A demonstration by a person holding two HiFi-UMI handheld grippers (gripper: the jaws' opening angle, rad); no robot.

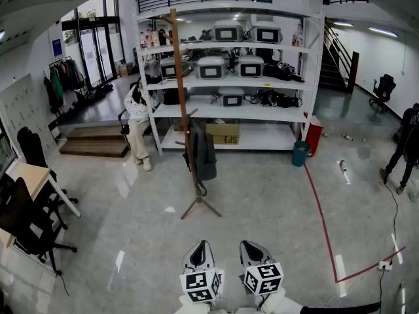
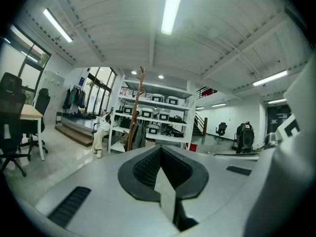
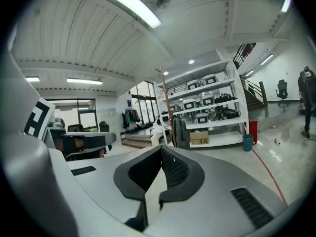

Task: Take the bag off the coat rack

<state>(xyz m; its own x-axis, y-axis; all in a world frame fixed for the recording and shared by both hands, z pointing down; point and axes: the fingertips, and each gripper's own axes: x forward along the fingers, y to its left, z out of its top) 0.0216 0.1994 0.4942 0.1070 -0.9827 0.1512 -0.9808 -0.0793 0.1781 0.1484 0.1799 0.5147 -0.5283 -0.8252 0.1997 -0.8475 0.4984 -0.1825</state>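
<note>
The 2 grippers sit low and side by side, both pointing out across the open floor. The left gripper [image 1: 200, 247] has its jaws clenched: the 2 dark pads meet at the tip with nothing between them. The right gripper [image 1: 253, 246] is the same, its jaws pressed together and empty.

The bag [image 1: 201, 150], a dark grey backpack, hangs on the wooden coat rack [image 1: 185, 77], well ahead of both pairs of jaws and touched by neither. It hangs on the lower half of the pole, above the rack's splayed feet. In the left gripper view, rack and bag stand a little left of where the jaws point. In the right gripper view they stand almost straight ahead, a touch to the right.

Beyond the rack stands a white shelving unit [image 1: 275, 116] loaded with grey boxes. A person [image 1: 139, 120] sits ahead and left of the left jaws, beside the shelving. A blue bin [image 1: 300, 154] stands ahead and right of the right jaws, and a red line [image 1: 322, 218] runs along the floor on that side. Far left of the left jaws are a table [image 1: 29, 175] and a black office chair [image 1: 26, 221].
</note>
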